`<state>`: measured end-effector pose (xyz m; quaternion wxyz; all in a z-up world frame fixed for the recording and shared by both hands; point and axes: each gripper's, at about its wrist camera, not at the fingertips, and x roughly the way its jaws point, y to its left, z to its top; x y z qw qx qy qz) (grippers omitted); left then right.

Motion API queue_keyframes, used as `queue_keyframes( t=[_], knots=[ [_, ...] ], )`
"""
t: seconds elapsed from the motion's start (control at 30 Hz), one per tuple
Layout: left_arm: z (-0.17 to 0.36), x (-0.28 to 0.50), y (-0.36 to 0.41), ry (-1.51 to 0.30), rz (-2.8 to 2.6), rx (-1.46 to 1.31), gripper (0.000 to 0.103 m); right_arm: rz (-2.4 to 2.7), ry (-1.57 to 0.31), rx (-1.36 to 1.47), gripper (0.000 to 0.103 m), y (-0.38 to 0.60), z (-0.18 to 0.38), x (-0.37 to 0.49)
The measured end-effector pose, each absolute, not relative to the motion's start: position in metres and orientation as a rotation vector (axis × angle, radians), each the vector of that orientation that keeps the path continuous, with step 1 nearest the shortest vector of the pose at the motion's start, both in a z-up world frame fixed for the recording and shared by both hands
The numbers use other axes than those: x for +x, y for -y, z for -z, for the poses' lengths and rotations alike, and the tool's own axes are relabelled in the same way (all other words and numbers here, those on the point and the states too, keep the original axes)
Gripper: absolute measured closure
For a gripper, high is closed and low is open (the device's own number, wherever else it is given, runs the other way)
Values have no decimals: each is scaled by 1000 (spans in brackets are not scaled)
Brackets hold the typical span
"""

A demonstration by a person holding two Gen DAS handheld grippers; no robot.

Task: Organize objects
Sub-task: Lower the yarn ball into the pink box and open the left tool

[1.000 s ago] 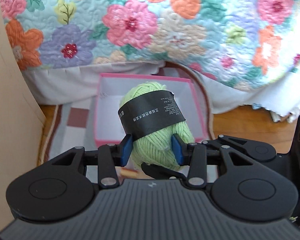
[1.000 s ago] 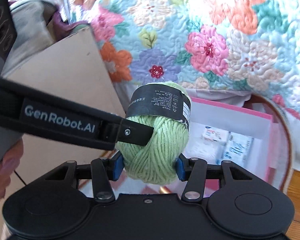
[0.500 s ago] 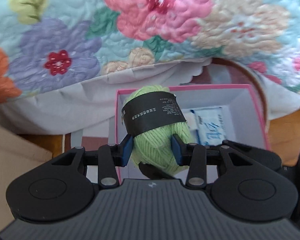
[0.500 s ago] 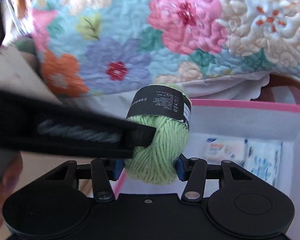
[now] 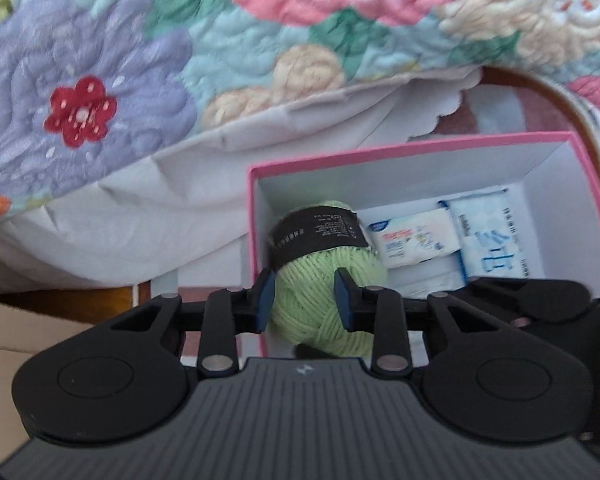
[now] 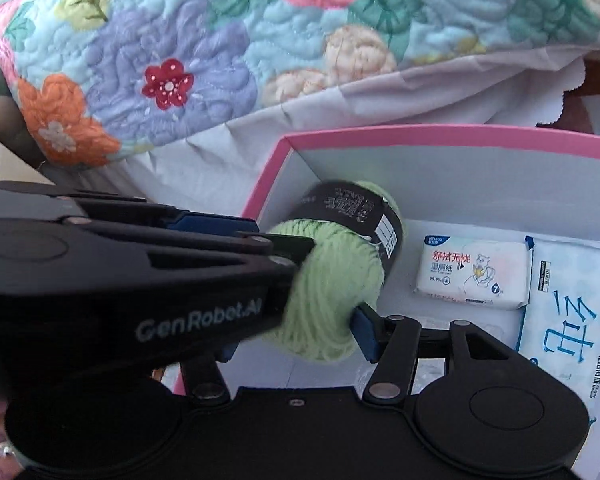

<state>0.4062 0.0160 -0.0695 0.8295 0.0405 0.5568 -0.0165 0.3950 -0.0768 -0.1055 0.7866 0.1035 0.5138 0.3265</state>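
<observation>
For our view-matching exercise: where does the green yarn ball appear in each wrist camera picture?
Left wrist view: green yarn ball at lower centre, between blue fingers, over the box's left end.
Right wrist view: green yarn ball at centre, beside the crossing black gripper.
Shared landmark: the pink-rimmed box holding wipe packs.

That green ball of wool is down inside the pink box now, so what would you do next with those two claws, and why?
Probably finish letting go. The green yarn ball sits low in the pink box, beside the wet-wipe packs. The right gripper is already opening, while the left gripper pinches the ball tightly. I would open the left one too, then lift both straight out.
</observation>
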Motion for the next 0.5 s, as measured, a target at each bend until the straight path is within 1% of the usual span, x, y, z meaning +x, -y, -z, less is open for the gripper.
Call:
queue_keyframes(
  t=[0.07, 0.1, 0.27, 0.3, 0.33, 0.43, 0.5],
  knots=[
    [78, 409, -19, -1243, 17, 52, 78, -688, -1101, 187, 40, 78, 104, 395],
    [81, 410, -19, -1248, 25, 34, 81, -689, -1085, 160, 40, 79, 101, 393],
    [92, 410, -20, -1238, 23, -7, 85, -722, -1053, 167, 40, 93, 94, 389],
    [96, 409, -19, -1241, 18, -5, 87, -712, -1040, 154, 43, 95, 95, 388],
    [98, 407, -16, -1229, 9, 25, 87, -695, -1026, 125, 53, 95, 96, 386],
    [102, 406, -1, -1195, -26, 119, 88, -637, -1016, 42, 61, 94, 102, 383],
    [107, 406, 6, -1182, -33, 144, 91, -624, -1009, 59, 61, 99, 102, 378]
  ],
)
